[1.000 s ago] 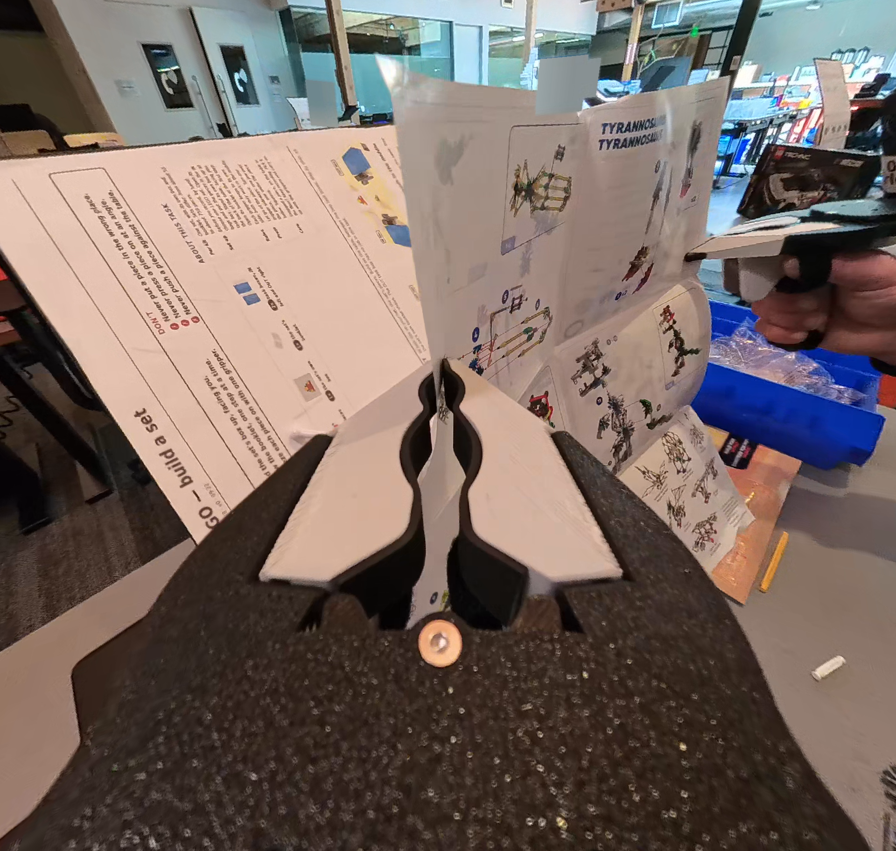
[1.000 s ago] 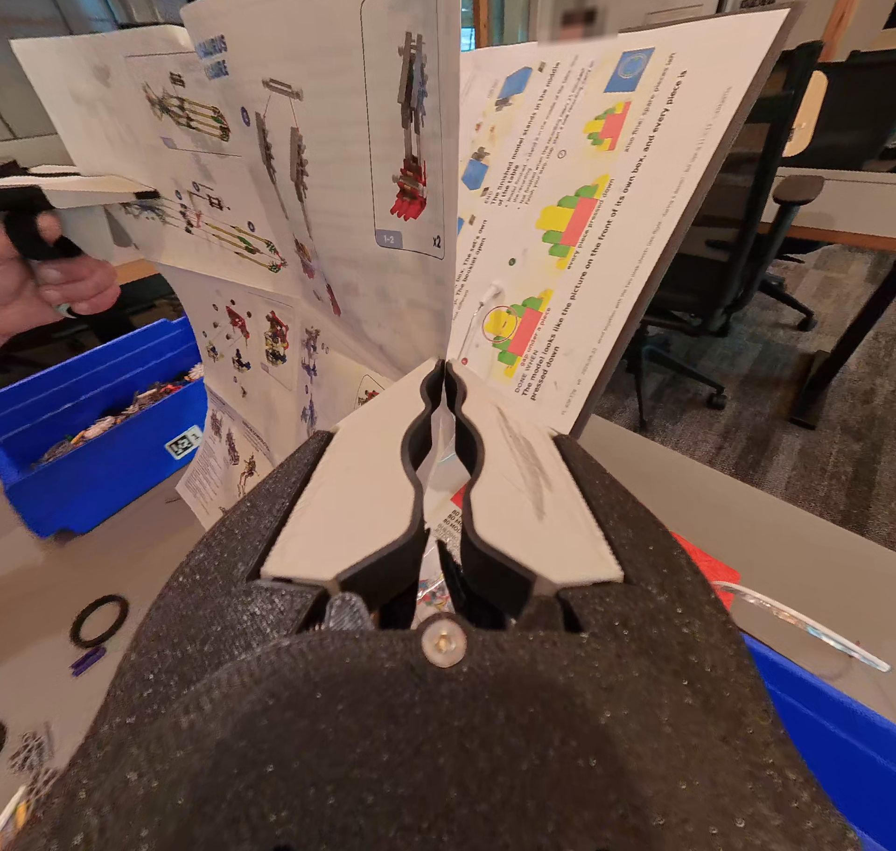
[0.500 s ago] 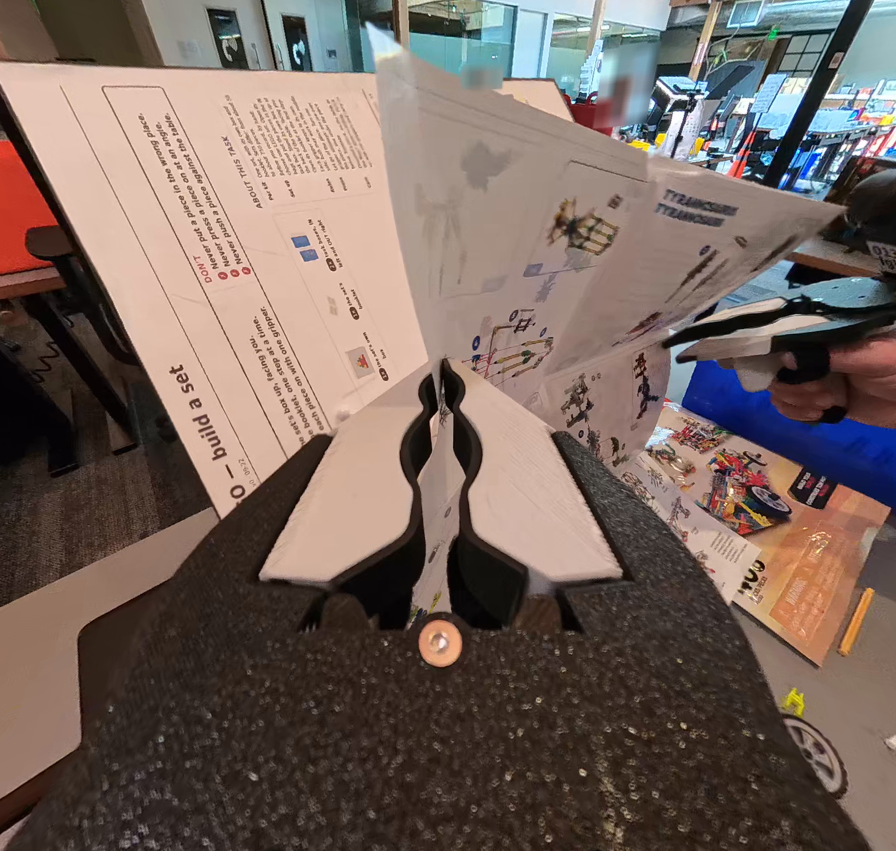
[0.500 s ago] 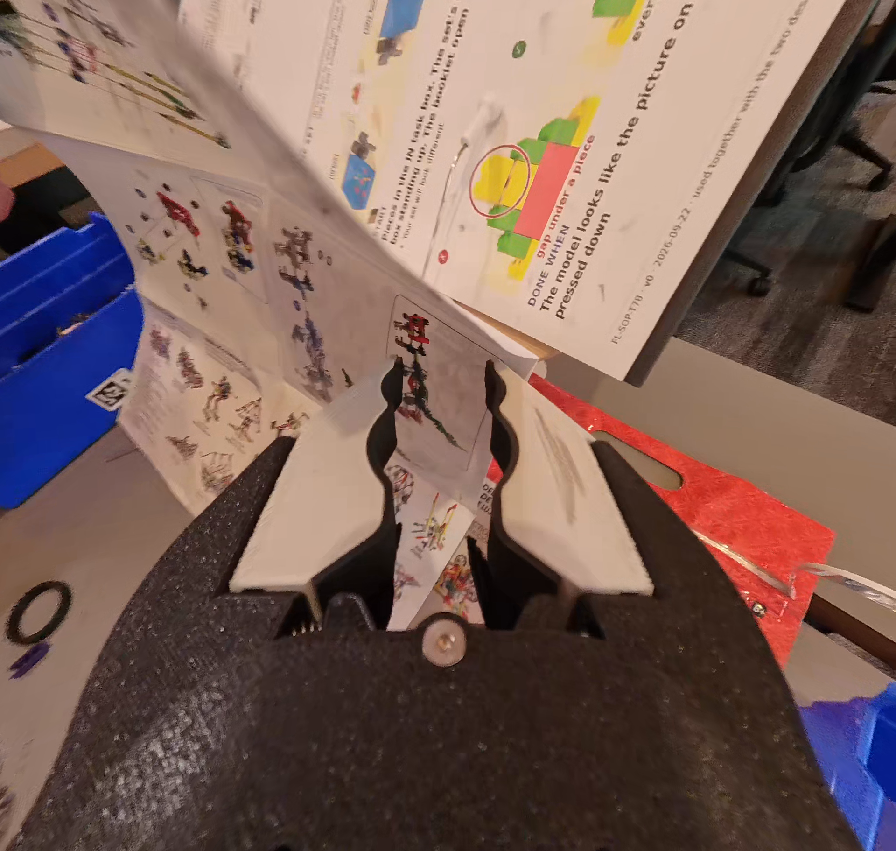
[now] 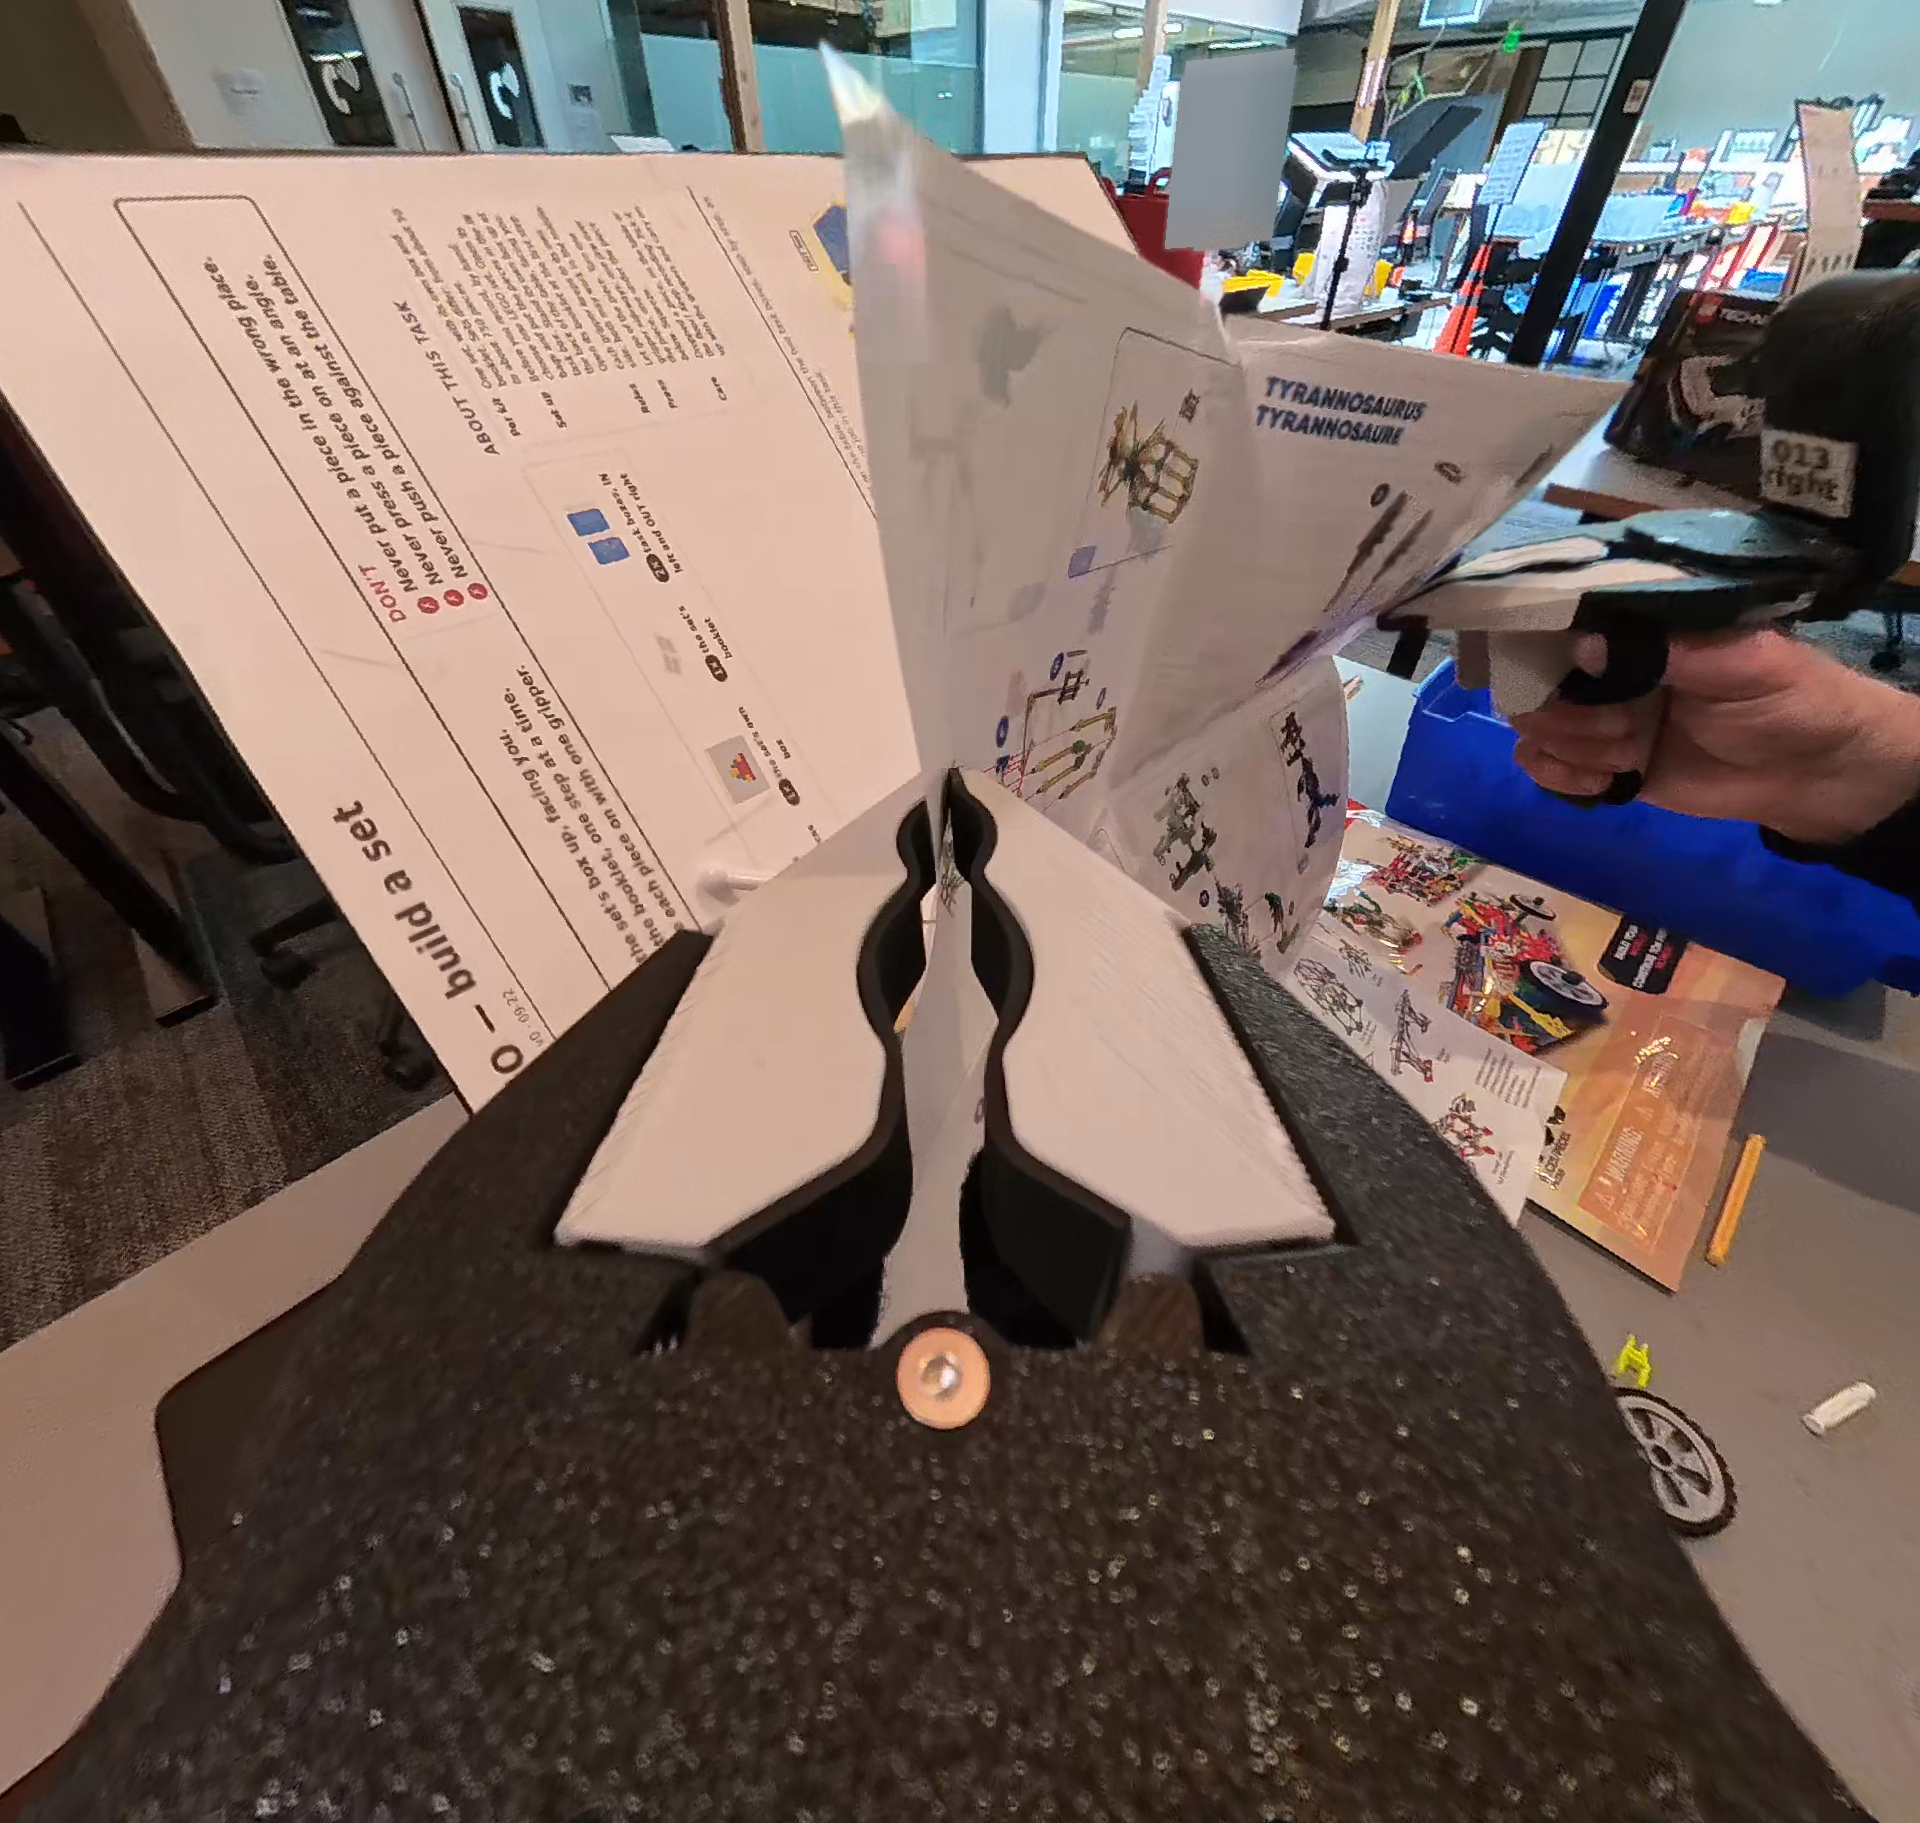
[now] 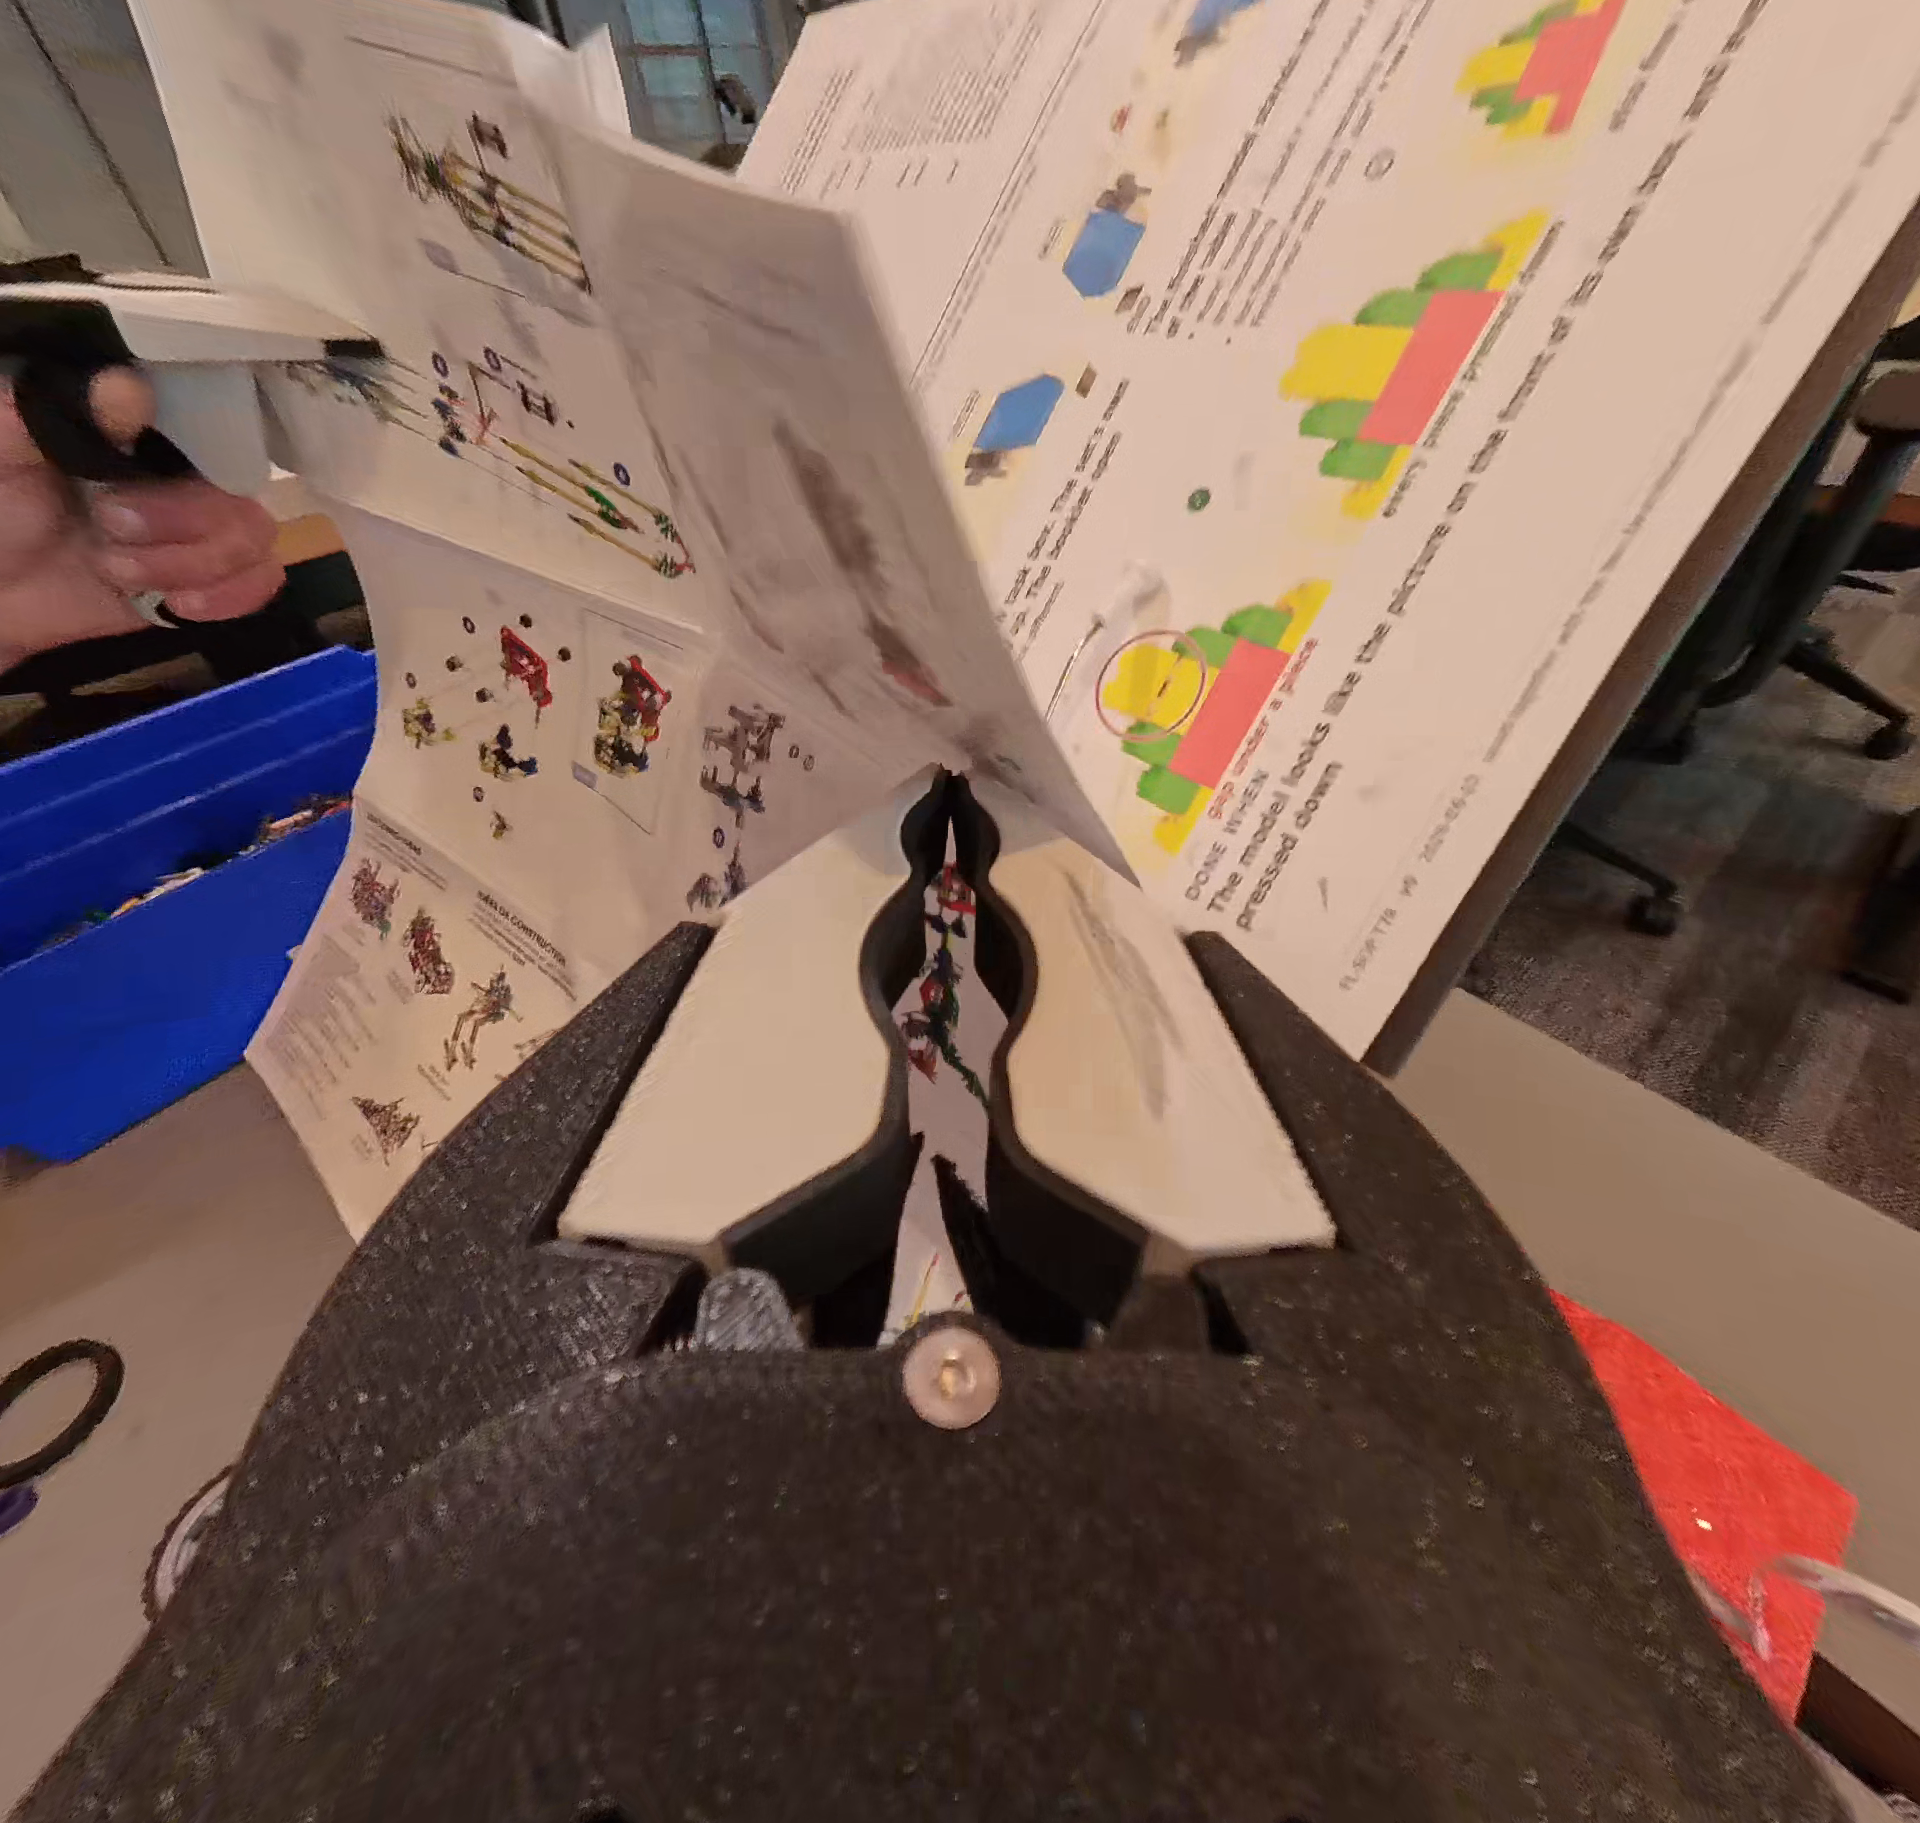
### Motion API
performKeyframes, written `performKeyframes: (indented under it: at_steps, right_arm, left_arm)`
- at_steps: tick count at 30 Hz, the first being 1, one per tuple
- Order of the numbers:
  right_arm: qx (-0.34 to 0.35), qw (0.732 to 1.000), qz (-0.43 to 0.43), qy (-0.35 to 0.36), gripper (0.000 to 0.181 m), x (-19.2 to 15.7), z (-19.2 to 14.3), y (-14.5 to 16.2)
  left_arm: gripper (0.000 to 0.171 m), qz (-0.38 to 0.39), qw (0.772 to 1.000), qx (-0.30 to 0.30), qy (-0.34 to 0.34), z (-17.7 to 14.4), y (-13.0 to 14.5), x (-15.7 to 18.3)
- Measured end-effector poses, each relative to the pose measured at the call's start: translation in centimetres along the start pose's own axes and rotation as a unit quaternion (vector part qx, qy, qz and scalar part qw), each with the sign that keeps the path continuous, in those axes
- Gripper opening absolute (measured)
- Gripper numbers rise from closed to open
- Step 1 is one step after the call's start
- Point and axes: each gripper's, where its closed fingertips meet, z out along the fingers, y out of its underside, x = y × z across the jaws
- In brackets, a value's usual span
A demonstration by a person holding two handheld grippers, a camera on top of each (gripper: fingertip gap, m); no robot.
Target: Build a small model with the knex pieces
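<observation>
Blue bin (image 6: 156,942), red bag (image 6: 1704,1461)

left gripper (image 5: 951,786) pointing forward and slightly up, white fingers (image 5: 769,1025) pressing together at tips, thin sheet pinching between them. right gripper (image 6: 948,786) likewise closing tip to tip, sheet running down gap between its jaws. right gripper also showing at right edge of left wrist view, lying level, bare hand (image 5: 1725,734) wrapping its grip. left hand (image 6: 114,547) gripping handle at left edge of right wrist view, blurring.
</observation>
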Motion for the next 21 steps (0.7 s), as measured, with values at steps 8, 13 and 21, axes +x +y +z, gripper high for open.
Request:
performKeyframes:
  at_steps: [8, 13, 21]
  right_arm:
    - [0.037, 0.960, -0.259, 0.096, 0.072, -2.8, -1.6, -6.8]
    - [0.010, 0.906, -0.411, 0.100, 0.074, -8.4, -0.5, -11.5]
    - [-0.182, 0.910, -0.372, 0.025, 0.000, -8.2, 1.4, -8.9]
  left_arm:
    - [0.000, 0.024, 0.999, 0.022, 0.023, -0.7, -2.1, 2.2]
    - [0.000, 0.080, 0.995, 0.029, 0.043, -1.2, -4.5, 5.6]
    - [0.000, 0.144, 0.987, 0.034, 0.067, -1.6, -7.3, 10.4]
